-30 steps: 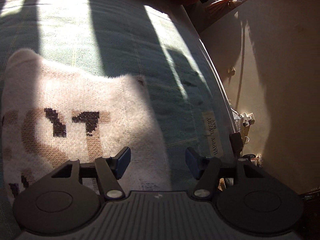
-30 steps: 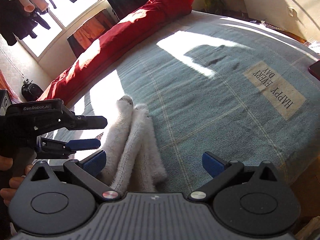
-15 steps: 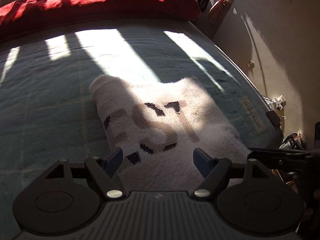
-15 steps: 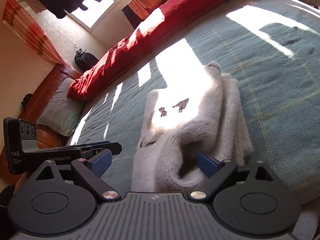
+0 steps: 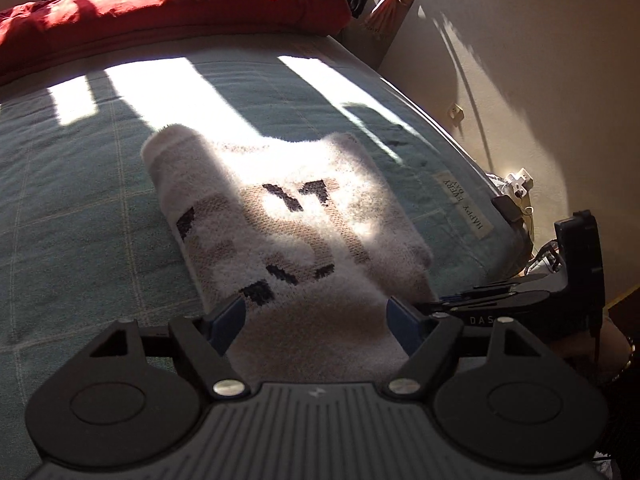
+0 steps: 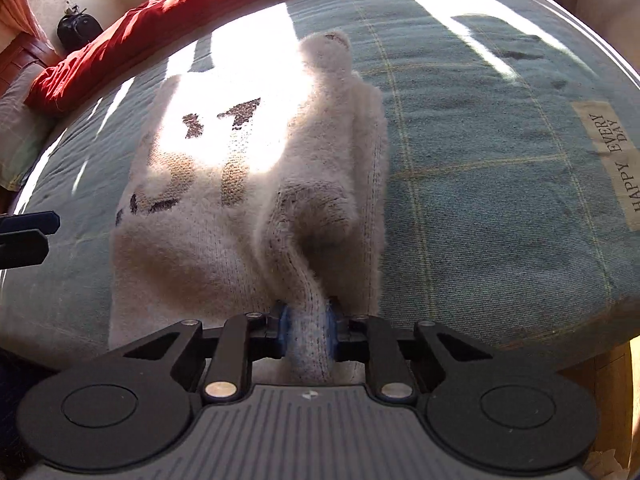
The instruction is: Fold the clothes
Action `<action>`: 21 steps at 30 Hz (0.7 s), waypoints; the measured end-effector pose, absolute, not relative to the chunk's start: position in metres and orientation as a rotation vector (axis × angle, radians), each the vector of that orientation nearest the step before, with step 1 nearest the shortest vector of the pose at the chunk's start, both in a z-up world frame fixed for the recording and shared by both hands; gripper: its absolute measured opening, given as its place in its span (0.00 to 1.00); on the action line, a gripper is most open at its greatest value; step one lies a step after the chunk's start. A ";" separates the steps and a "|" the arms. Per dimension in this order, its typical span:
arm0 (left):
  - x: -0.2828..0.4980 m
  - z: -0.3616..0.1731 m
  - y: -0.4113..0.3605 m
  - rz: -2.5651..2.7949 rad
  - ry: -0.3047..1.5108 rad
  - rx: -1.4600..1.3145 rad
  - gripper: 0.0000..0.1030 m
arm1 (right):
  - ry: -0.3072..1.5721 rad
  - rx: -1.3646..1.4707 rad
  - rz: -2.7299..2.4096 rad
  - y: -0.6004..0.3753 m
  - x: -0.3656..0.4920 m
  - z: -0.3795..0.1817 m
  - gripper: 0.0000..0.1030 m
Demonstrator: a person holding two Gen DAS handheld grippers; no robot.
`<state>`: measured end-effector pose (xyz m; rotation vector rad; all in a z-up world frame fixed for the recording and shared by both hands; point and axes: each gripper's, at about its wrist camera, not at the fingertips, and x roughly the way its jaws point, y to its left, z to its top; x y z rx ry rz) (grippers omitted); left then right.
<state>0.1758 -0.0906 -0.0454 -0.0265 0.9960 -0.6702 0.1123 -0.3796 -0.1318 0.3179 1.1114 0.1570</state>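
Sunlit bed [image 5: 80, 208], teal checked cover, red duvet [image 5: 160, 4] along far edge, open cover either side | fuzzy white sweater [image 5: 280, 216], brown-black knit pattern, lay folded by near edge | my left gripper [image 5: 314, 320] hovered wide open over its hem | my right gripper [image 6: 306, 330], open a moment before, had pinched a bunched fold.

One white sweater [image 5: 280, 216] lies on the bed [image 5: 80, 208]. One red duvet [image 5: 160, 4] runs along the bed's far edge. One sewn label [image 6: 612, 160] sits near the bed's right edge. Two tools are in use: the left tool [image 5: 314, 322] and the right tool [image 6: 307, 330]. One black bag [image 6: 78, 28] stands on the floor beyond the far corner.
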 end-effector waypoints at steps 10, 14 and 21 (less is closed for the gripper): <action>0.180 -0.095 -0.142 -0.761 1.021 0.211 0.76 | 0.977 0.300 0.195 -0.378 0.096 -0.086 0.29; 0.182 -0.100 -0.145 -0.792 1.037 0.216 0.81 | 0.856 0.260 0.242 -0.374 0.105 -0.053 0.29; 0.190 -0.106 -0.136 -0.844 1.071 0.146 0.82 | 0.971 0.169 0.267 -0.349 0.154 -0.088 0.21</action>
